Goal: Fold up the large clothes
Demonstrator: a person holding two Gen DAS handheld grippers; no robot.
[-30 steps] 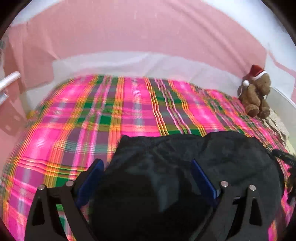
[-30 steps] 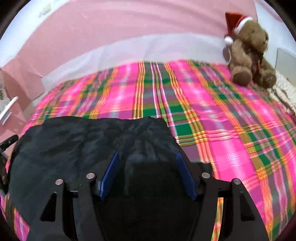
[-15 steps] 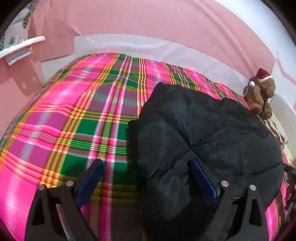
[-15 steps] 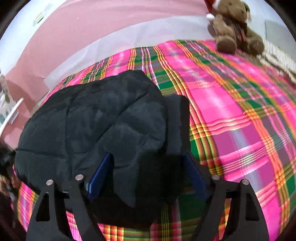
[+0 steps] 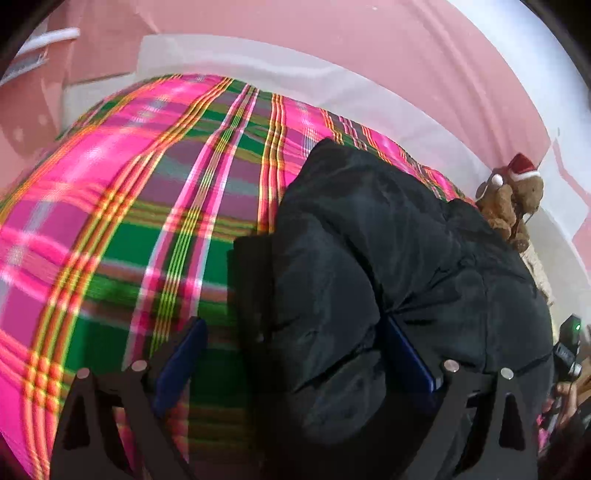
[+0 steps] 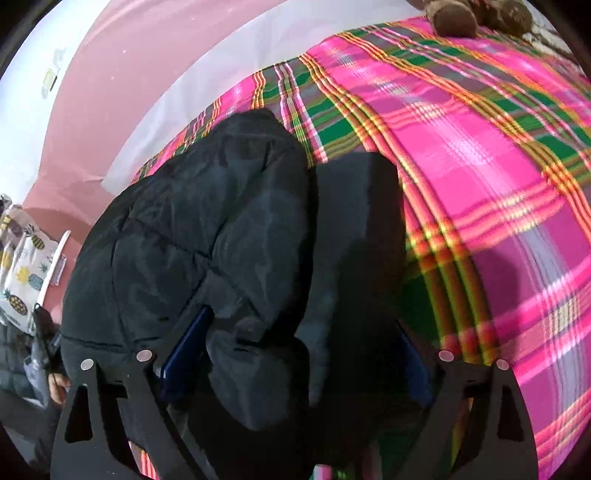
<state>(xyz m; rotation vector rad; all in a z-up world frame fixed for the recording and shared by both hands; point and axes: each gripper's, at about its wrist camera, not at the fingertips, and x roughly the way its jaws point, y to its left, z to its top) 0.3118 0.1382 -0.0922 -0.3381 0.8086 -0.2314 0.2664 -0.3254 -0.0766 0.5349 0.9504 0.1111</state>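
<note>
A black puffer jacket [image 5: 369,240] lies bunched on the pink and green plaid bedspread [image 5: 147,184]. My left gripper [image 5: 295,354] stands open over the jacket's left edge. Its right pad [image 5: 406,354] lies against the black fabric and its left pad [image 5: 184,350] hangs over bare plaid. In the right wrist view the jacket [image 6: 203,221] fills the left half, with a flat dark flap beside it on the bedspread [image 6: 480,166]. My right gripper [image 6: 299,350] is wide open, with a puffy fold of the jacket loose between its fingers.
A brown teddy bear [image 5: 513,199] in a red hat sits at the bed's far right corner, and its feet [image 6: 454,18] show in the right wrist view. A pink wall [image 5: 332,33] runs behind the bed. Pineapple-print fabric [image 6: 18,266] hangs at the left.
Both grippers have sunk toward the bed and tilted down. The jacket, close against the cameras before, now lies spread on the bedspread. The right jaws have widened.
</note>
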